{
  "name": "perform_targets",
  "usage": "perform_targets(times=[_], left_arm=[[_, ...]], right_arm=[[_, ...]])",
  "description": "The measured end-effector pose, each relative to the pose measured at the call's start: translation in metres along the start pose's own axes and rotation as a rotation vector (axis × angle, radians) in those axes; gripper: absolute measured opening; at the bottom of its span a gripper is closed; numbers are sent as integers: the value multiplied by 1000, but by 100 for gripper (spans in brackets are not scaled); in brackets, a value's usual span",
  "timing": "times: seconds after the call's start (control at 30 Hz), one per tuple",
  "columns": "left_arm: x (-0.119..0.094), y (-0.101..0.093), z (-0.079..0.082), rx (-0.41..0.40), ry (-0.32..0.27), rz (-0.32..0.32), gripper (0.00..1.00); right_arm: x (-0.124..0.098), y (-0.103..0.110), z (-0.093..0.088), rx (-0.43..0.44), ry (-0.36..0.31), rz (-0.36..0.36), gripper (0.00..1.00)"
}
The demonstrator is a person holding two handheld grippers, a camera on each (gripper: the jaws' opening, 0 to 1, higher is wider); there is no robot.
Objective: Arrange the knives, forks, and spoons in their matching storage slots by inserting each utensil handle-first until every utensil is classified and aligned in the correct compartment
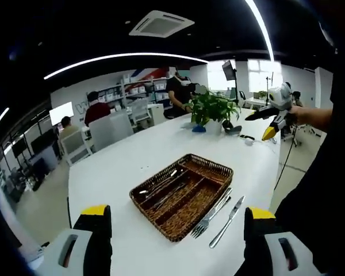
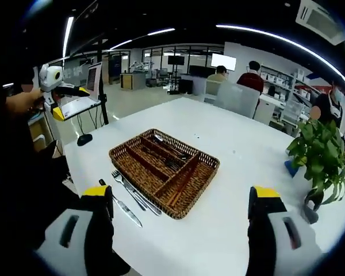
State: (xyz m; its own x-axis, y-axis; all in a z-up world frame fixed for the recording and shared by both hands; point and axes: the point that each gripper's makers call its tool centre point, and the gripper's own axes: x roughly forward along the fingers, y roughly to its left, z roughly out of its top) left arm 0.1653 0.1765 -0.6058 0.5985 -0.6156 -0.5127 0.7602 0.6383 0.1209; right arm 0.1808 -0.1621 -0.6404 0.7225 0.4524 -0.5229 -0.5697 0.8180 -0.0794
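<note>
A brown wicker tray (image 1: pixel 187 201) (image 2: pixel 181 187) with long compartments sits mid-table. Several silver utensils (image 1: pixel 161 185) (image 2: pixel 168 150) lie in its compartments. Beside its long side, on the white table, lie forks (image 1: pixel 211 211) (image 2: pixel 128 188) and a knife (image 1: pixel 227 221) (image 2: pixel 125 210). My left gripper (image 1: pixel 177 230) hovers short of the tray, jaws wide apart and holding nothing. My right gripper (image 2: pixel 181 221) also stands open and bare. Each gripper appears in the other's view, held in a hand off the table's edge: the right (image 1: pixel 270 118), the left (image 2: pixel 63 95).
A potted green plant (image 1: pixel 214 108) (image 2: pixel 319 150) stands at the table's far end, with a small blue object (image 1: pixel 199 128) by it. People sit at desks beyond. Chairs (image 1: pixel 110 130) line one side. A stand with a screen (image 2: pixel 95 80) rises near the table corner.
</note>
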Motion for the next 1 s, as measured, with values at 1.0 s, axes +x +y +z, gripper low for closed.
perform_targets(times=[1.0], left_arm=[[42,-35,82,418,245,-311,100]], right_arm=[[-20,3,21,-19,-80,8,99]])
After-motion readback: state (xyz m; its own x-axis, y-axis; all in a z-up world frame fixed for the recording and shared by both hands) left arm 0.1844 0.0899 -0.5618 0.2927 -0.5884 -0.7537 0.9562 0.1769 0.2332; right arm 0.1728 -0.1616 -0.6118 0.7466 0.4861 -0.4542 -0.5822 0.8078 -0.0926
